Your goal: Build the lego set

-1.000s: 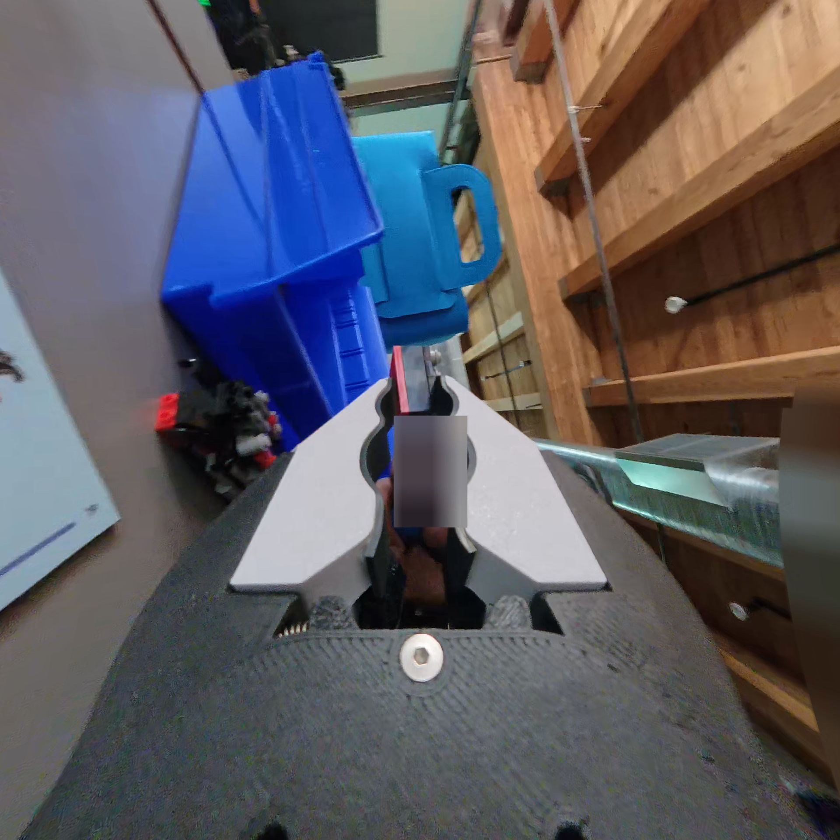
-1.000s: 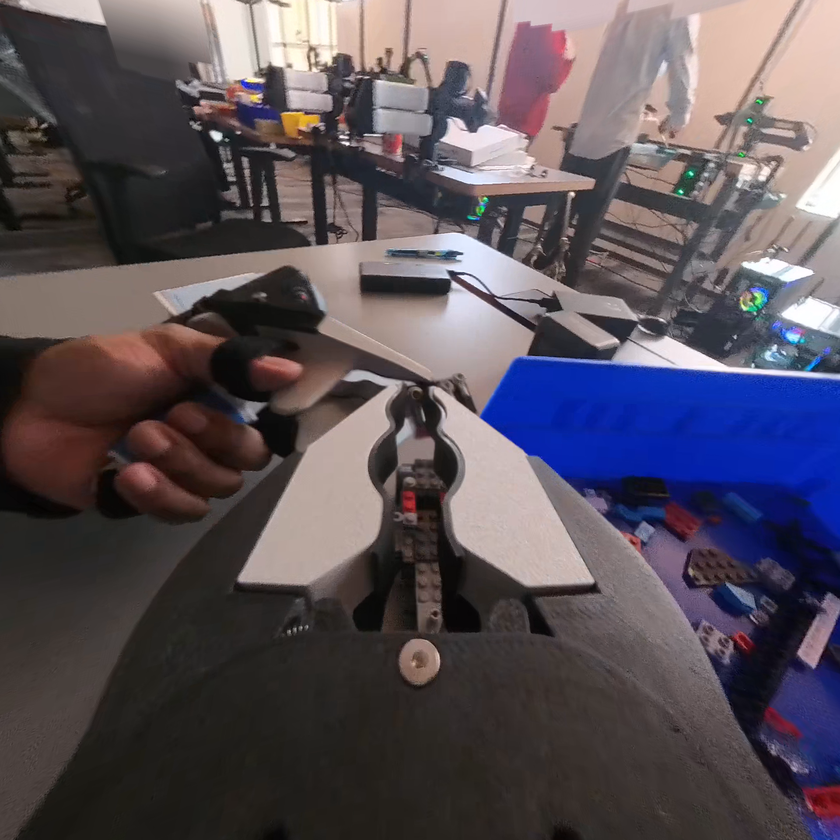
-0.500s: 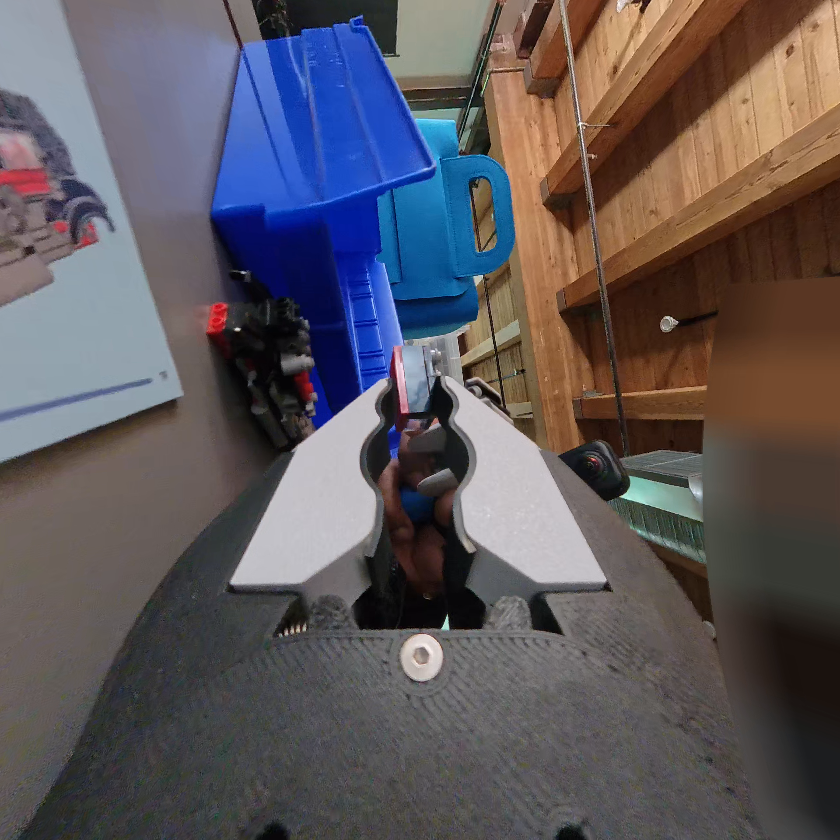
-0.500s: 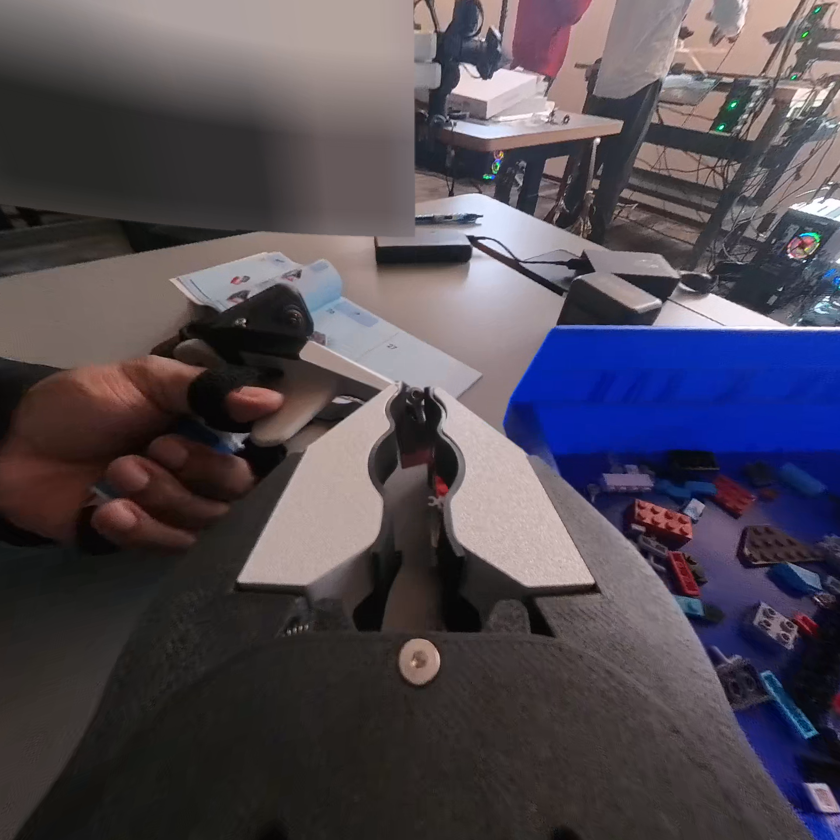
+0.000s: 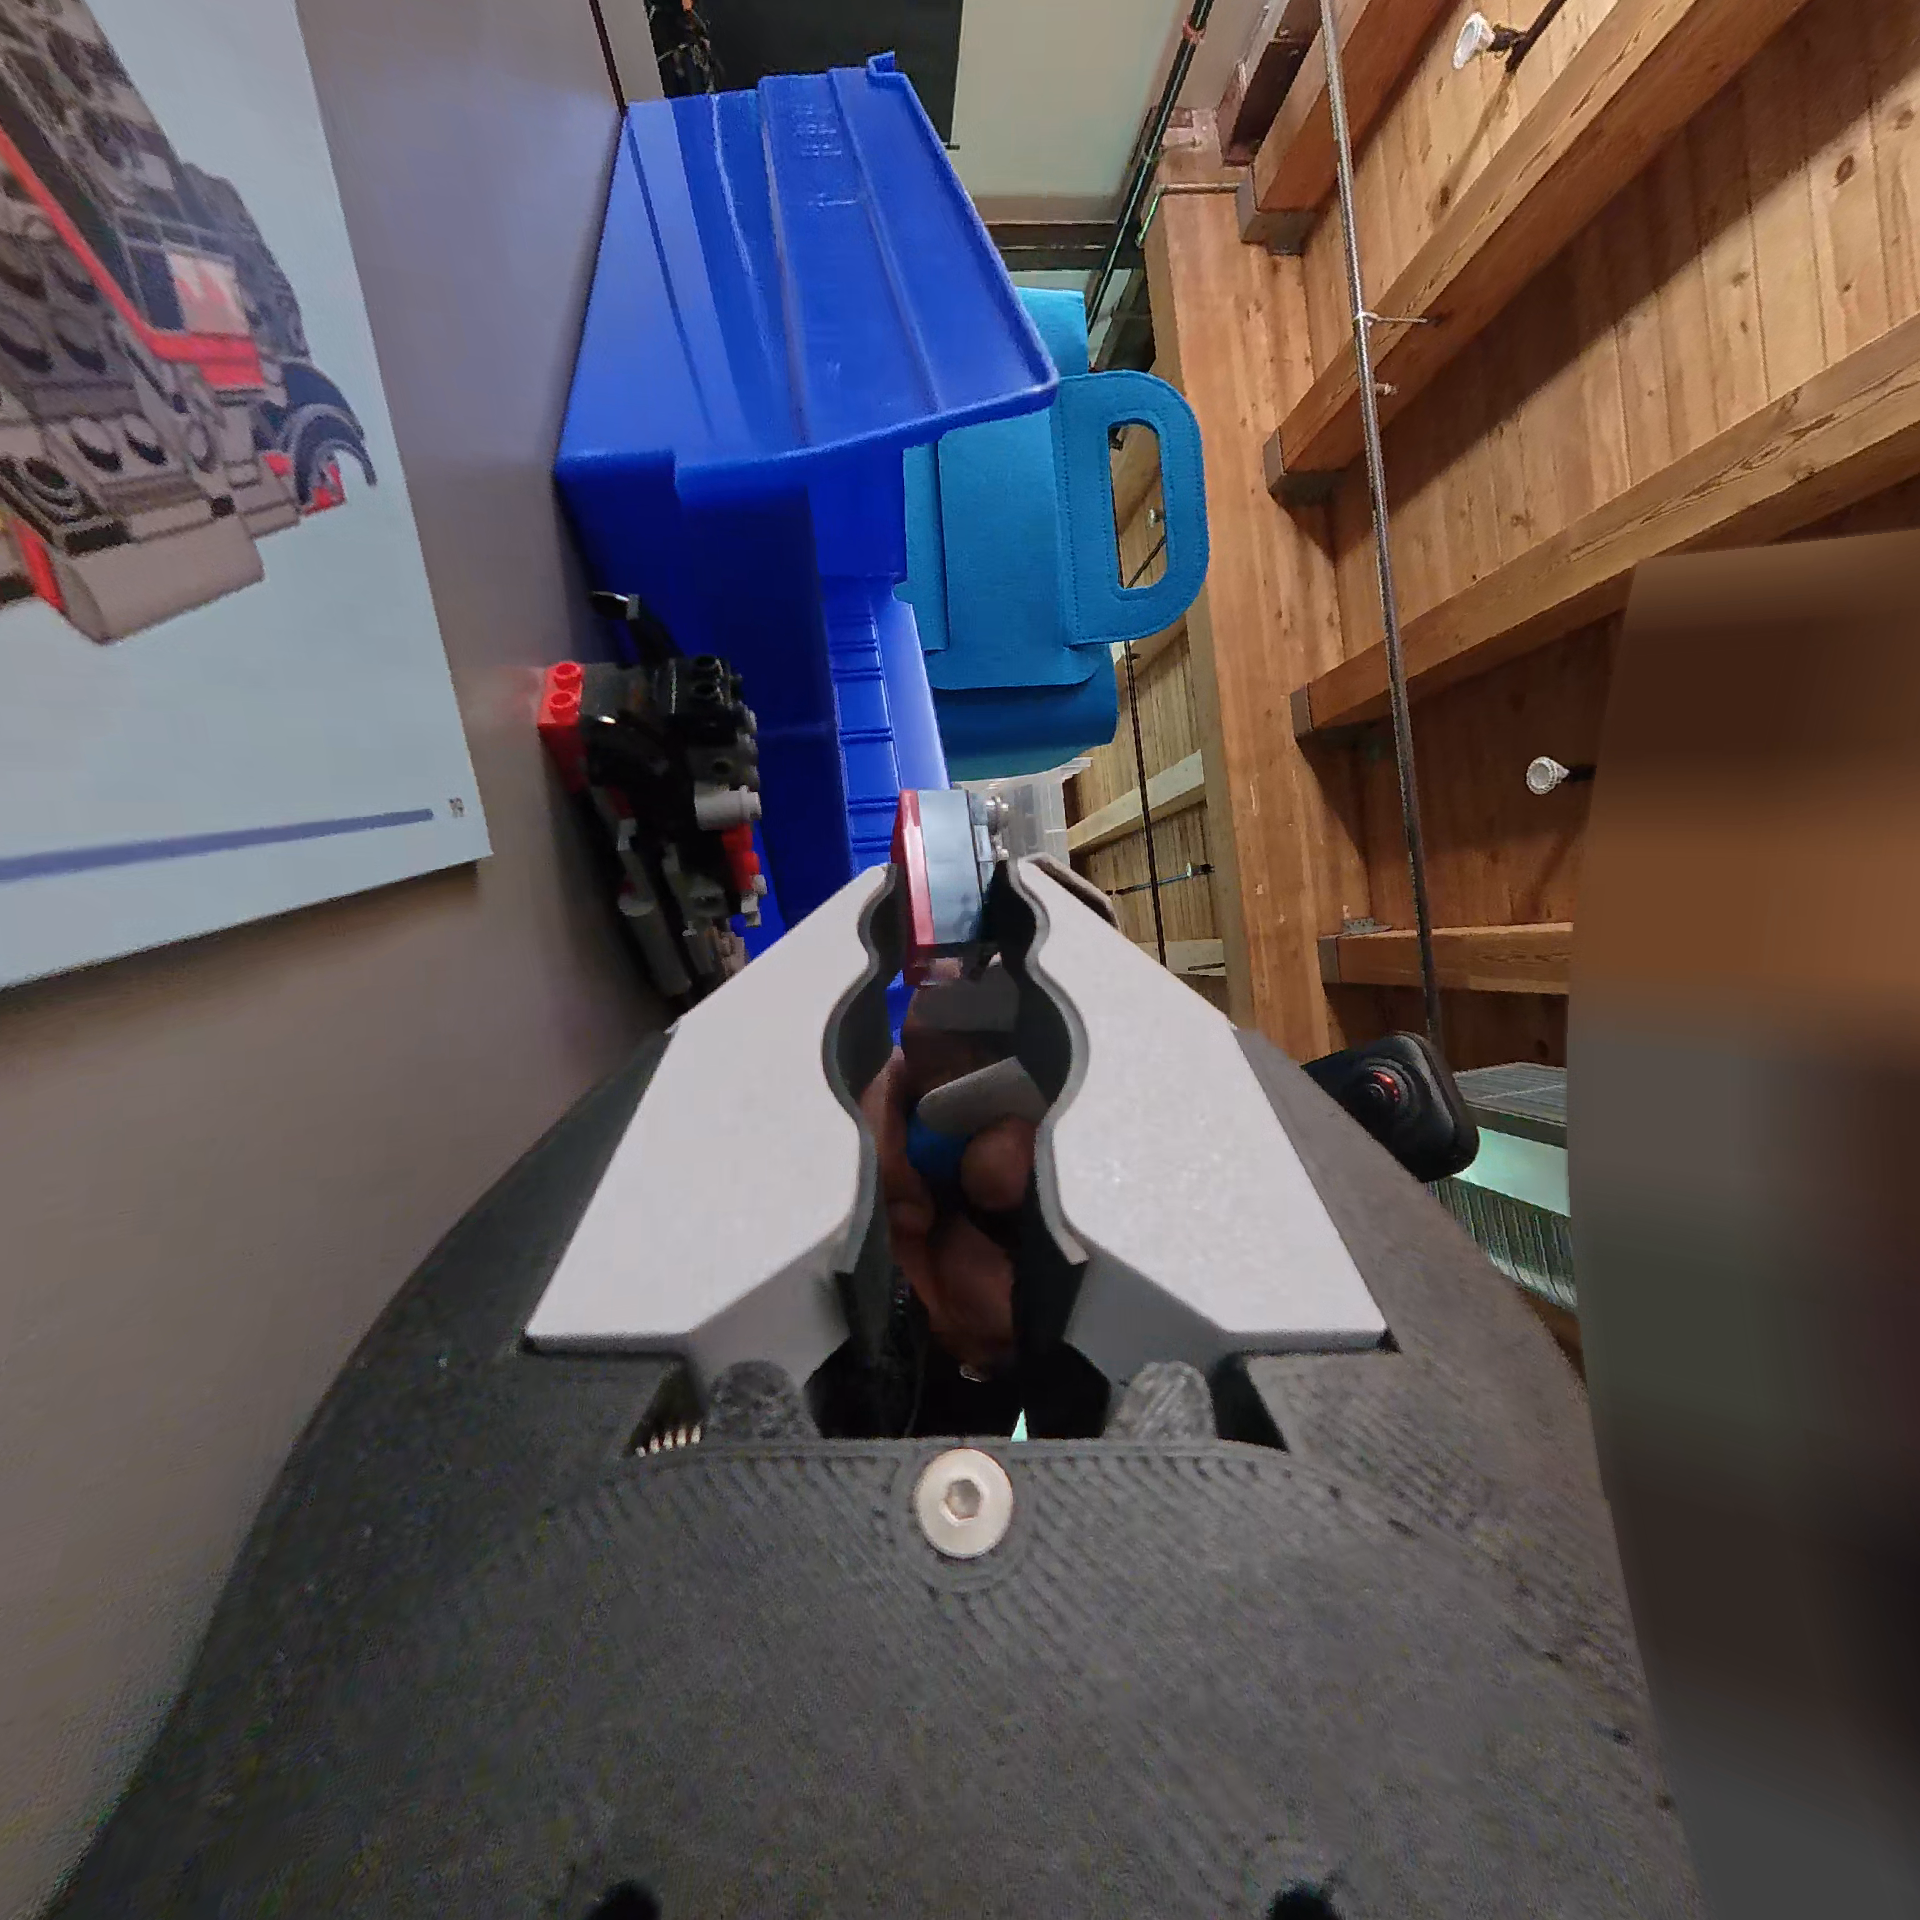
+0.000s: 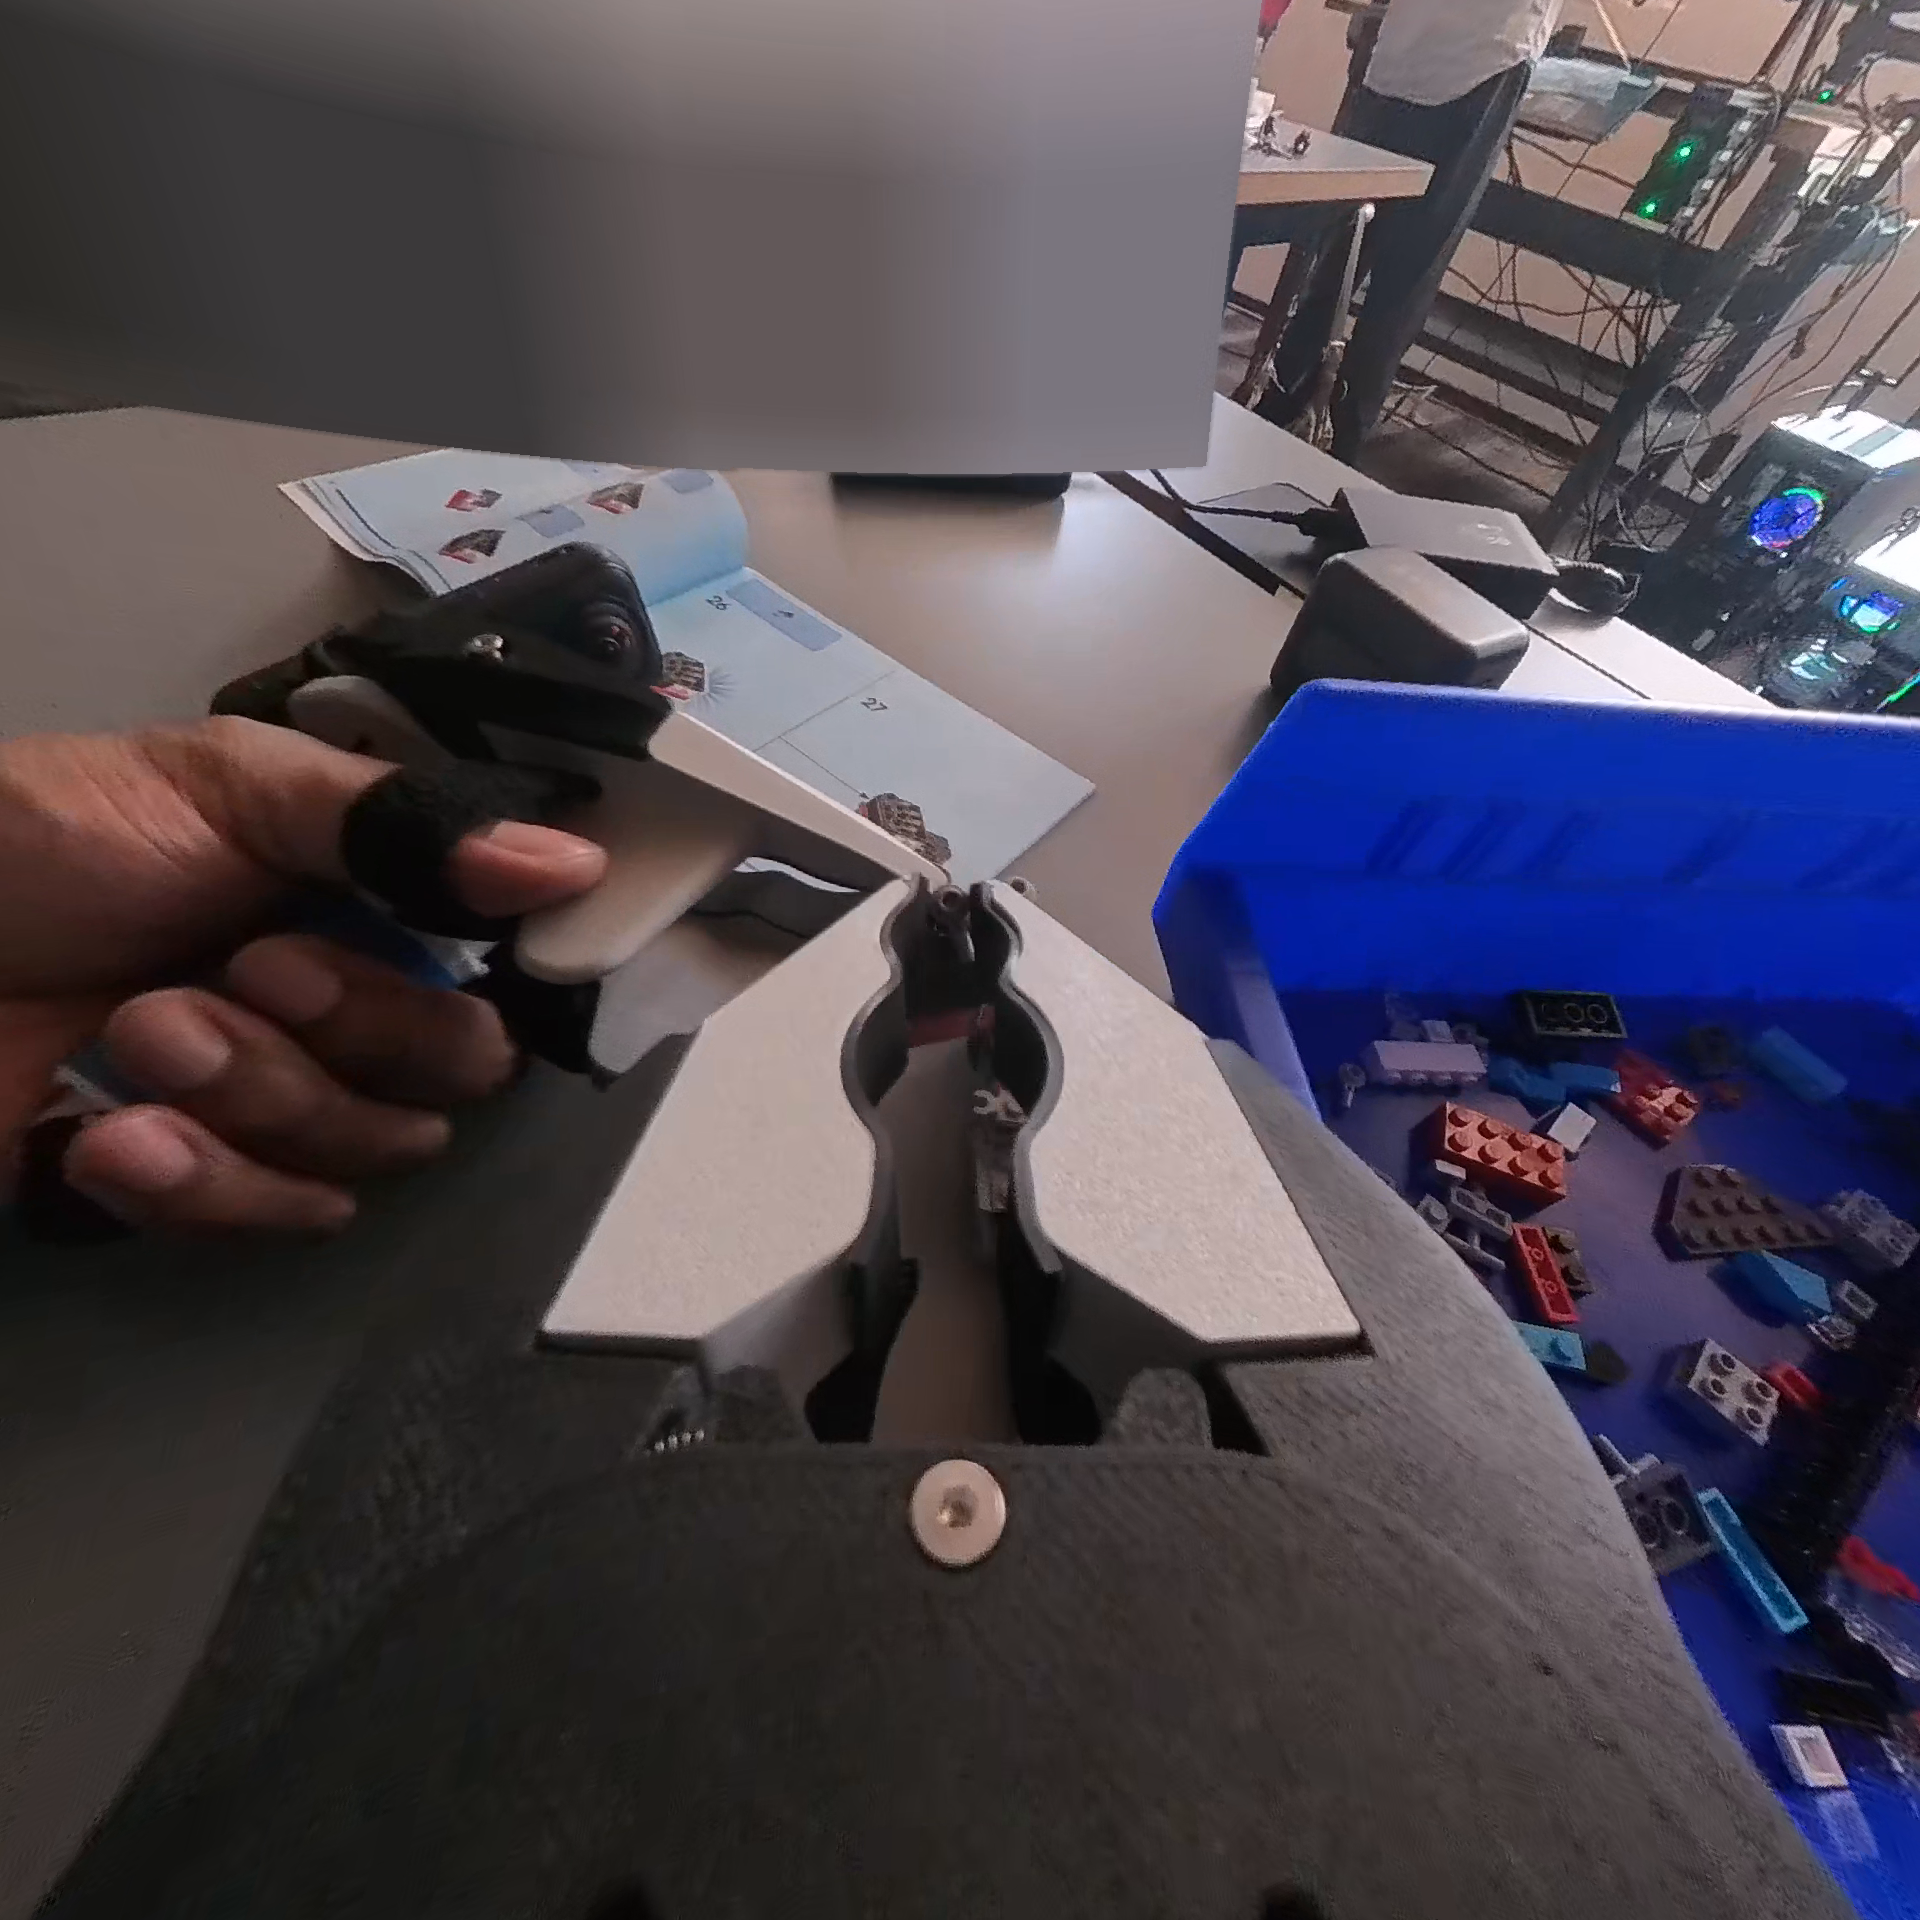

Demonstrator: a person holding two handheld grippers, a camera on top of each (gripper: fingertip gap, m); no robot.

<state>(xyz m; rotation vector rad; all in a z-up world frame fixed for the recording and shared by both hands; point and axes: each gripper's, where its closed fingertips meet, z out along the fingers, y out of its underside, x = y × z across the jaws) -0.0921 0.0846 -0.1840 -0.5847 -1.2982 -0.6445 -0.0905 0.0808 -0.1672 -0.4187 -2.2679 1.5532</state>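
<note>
Judging by the half-built model (image 5: pixel 665 821) on the desk (image 5: pixel 208 1247) at nine o'clock, much remains; both hand-held grippers, left (image 5: pixel 940 883) and right (image 6: pixel 951 914), pinch one small red-grey sub-assembly (image 5: pixel 935 883).

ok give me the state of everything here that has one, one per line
left gripper: shut on a small red and grey lego piece
right gripper: shut on a small dark lego piece
instruction booklet: open, flat on the table
blue bin: open-topped, loose bricks inside
partly built lego model: on the table beside the bin
</note>
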